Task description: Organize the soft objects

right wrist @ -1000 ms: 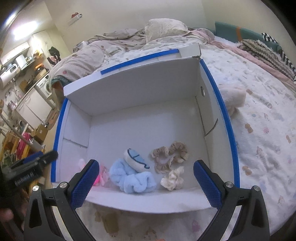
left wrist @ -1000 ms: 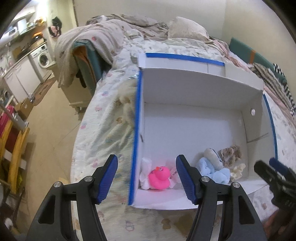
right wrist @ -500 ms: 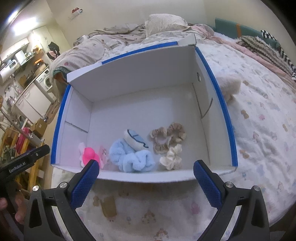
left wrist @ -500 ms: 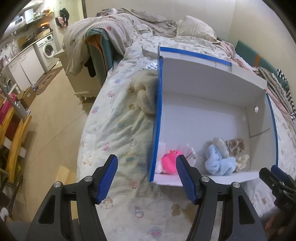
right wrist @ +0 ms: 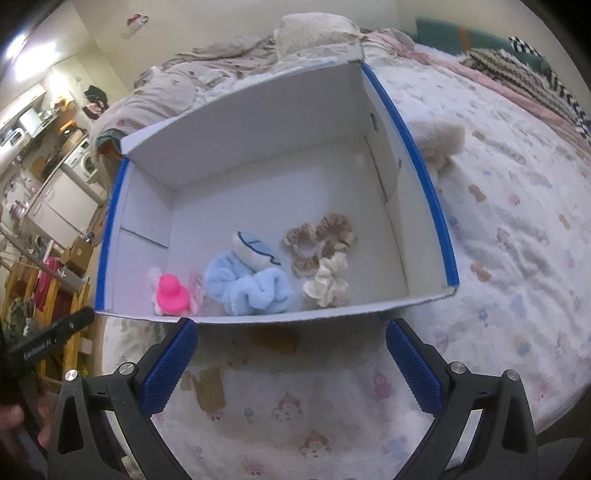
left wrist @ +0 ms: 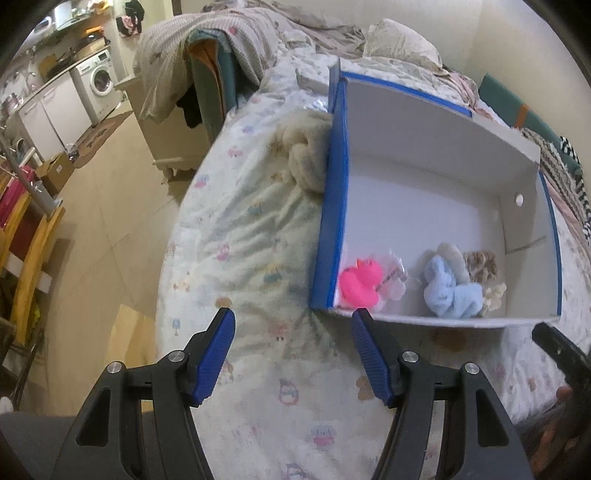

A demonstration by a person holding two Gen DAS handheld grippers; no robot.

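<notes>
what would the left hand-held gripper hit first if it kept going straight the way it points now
Probably the printed bedspread. The left hand-held gripper is open and empty, aimed down at bare cover just left of the white box. Its right finger lines up near the box's front corner, so depth is uncertain there.

The bed [right wrist: 517,258], covered in a pale printed sheet, carries a white box [right wrist: 258,122] with blue edges at frame centre. A fluffy cream plush [left wrist: 303,155] lies against the box's left wall; rumpled blankets [left wrist: 229,33] fill the upper frame.
</notes>
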